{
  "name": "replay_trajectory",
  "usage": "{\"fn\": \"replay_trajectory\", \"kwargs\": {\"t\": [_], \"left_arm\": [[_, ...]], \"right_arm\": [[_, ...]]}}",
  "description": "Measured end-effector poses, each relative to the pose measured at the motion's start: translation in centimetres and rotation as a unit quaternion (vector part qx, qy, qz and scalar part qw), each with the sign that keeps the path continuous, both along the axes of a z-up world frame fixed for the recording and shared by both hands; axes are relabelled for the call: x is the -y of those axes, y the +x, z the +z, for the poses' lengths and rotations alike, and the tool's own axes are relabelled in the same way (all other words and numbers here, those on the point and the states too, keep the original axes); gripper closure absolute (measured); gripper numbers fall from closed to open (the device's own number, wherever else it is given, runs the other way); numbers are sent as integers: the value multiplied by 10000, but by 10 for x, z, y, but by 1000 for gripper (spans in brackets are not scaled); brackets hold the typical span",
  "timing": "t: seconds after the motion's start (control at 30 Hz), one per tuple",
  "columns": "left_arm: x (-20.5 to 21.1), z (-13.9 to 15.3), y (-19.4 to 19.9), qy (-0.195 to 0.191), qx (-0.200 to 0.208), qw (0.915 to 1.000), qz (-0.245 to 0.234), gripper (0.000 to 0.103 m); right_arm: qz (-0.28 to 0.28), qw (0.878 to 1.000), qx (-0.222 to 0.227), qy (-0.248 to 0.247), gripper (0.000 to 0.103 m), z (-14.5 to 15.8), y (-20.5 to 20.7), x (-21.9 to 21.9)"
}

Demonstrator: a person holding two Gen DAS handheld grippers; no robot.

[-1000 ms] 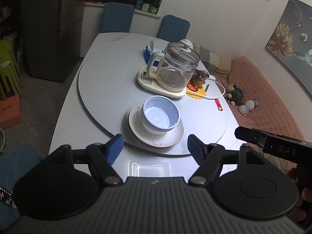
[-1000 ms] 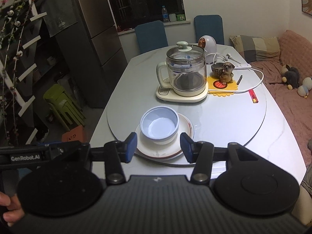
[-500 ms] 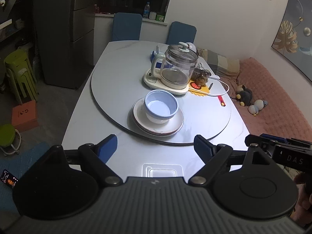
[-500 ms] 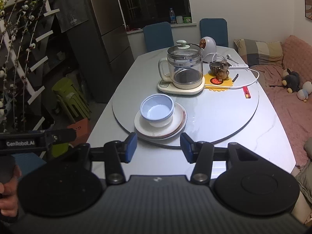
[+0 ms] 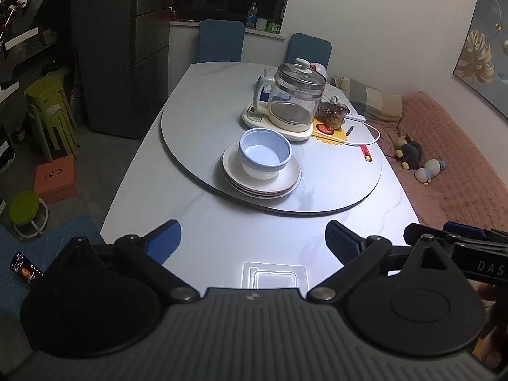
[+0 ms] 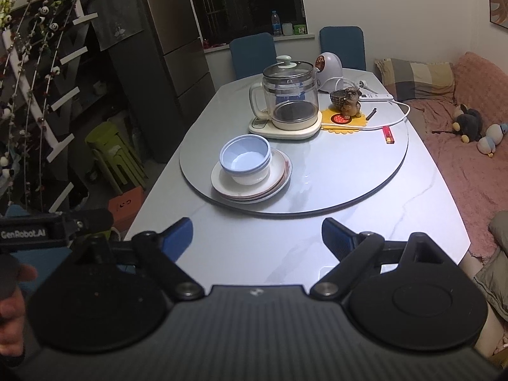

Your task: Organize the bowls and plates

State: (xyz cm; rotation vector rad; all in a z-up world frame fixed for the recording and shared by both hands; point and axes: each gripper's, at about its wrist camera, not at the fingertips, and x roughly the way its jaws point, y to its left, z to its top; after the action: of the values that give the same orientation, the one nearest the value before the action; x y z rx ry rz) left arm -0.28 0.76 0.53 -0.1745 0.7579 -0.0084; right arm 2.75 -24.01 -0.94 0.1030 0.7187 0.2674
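Observation:
Nested pale blue bowls (image 5: 264, 152) (image 6: 245, 158) sit on a stack of white plates (image 5: 287, 179) (image 6: 277, 176) near the front edge of the grey turntable (image 5: 333, 187) (image 6: 349, 184). My left gripper (image 5: 254, 243) hangs over the near table edge, well short of the stack; its jaws are opening with nothing between them. My right gripper (image 6: 257, 236) is likewise back from the stack, jaws opening wide and empty. Each gripper shows at the edge of the other's view.
A glass kettle (image 5: 297, 101) (image 6: 290, 95) on its base, a dog figurine (image 6: 349, 103) on a yellow mat, a white cable and a red pen (image 6: 388, 134) share the turntable. Blue chairs stand at the far end, green stools (image 5: 47, 111) left, a pink sofa (image 5: 460, 165) right.
Both grippers have pulled back from the stacked bowls and plates, which now look smaller and farther. Both pairs of jaws have spread wider, the right one only in the last half second.

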Motion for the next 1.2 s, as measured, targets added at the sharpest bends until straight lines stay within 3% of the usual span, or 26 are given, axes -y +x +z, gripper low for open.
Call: {"fn": "replay_trajectory", "kwargs": {"t": [0.33, 1.2], "left_arm": [[18, -6, -13, 279, 95, 9995, 80, 4], [7, -6, -15, 250, 50, 9995, 161, 4]], "right_arm": [[-54, 10000, -26, -79, 14, -7, -9, 7], [-56, 10000, 17, -52, 14, -5, -5, 9]]}}
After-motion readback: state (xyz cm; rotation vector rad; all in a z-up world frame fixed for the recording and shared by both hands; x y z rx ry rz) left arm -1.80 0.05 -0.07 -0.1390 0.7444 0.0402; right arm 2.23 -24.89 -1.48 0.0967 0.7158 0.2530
